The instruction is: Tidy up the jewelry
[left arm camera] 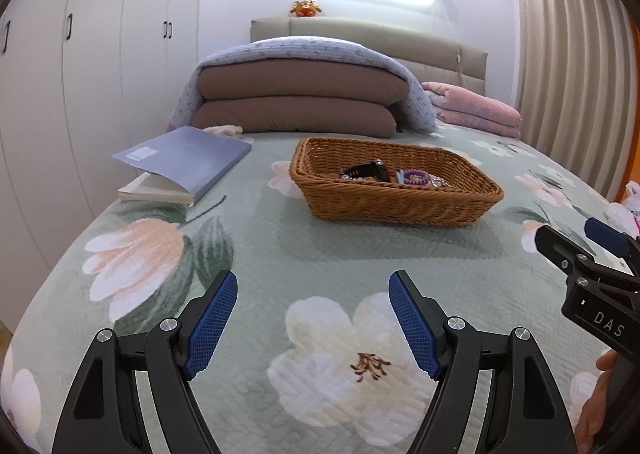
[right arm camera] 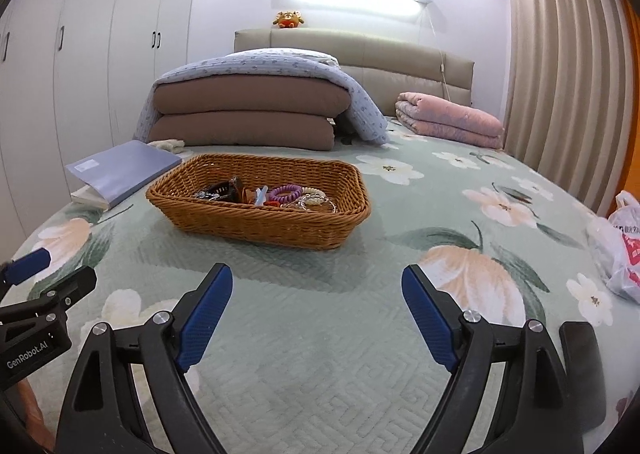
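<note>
A brown wicker basket [left arm camera: 396, 200] [right arm camera: 256, 220] sits on the flowered bedspread, well ahead of both grippers. Inside it lie a black watch [left arm camera: 366, 170] [right arm camera: 222, 190], a purple coil hair tie [left arm camera: 416, 177] [right arm camera: 285, 193], a pale bead bracelet [right arm camera: 316, 192] and other small pieces. My left gripper [left arm camera: 312, 294] hovers over the bed short of the basket, open, with only bedspread between its blue pads. My right gripper [right arm camera: 317, 290] is likewise open and empty, to the basket's near right. Each gripper shows at the edge of the other's view.
A blue-covered book [left arm camera: 184, 164] [right arm camera: 120, 170] lies left of the basket. Folded brown and blue quilts [left arm camera: 296, 94] and a pink blanket [right arm camera: 452, 122] are stacked at the headboard. A plastic bag [right arm camera: 624, 246] lies at the right bed edge. Wardrobes stand left, curtains right.
</note>
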